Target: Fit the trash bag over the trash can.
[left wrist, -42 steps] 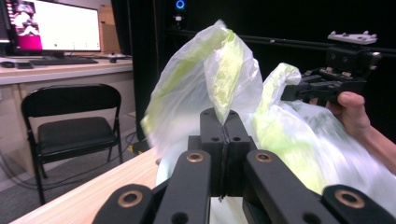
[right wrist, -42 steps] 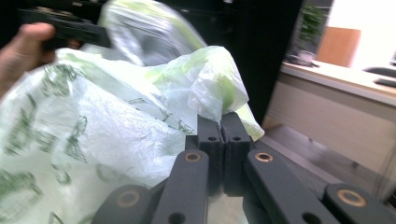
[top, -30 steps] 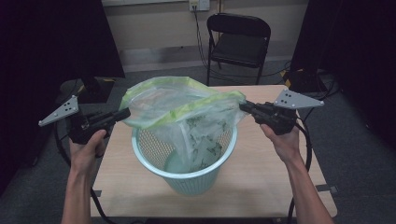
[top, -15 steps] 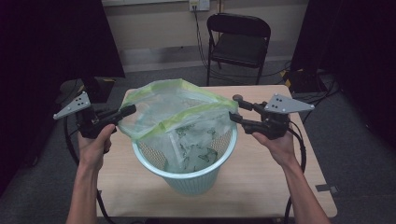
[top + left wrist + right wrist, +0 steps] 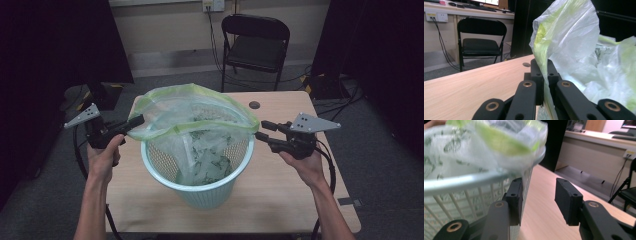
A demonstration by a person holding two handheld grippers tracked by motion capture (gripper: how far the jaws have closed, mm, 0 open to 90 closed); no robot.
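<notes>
Table (image 5: 300,200): left gripper (image 5: 543,75) view shows bag (image 5: 200,112) pinched; right gripper (image 5: 537,200) view, fingers parted, closing, beside basket (image 5: 200,187).

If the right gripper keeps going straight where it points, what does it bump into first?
Probably the basket: the right gripper points at its rim, with the bag edge draped there. Depth is uncertain.

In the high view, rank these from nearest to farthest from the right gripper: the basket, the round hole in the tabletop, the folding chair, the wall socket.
From the right gripper:
1. Basket, right beside its jaw tips, toward the table's middle.
2. Round hole in the tabletop, a little beyond the jaws toward the far edge.
3. Folding chair, on the floor behind the table.
4. Wall socket, on the back wall above the chair.
</notes>
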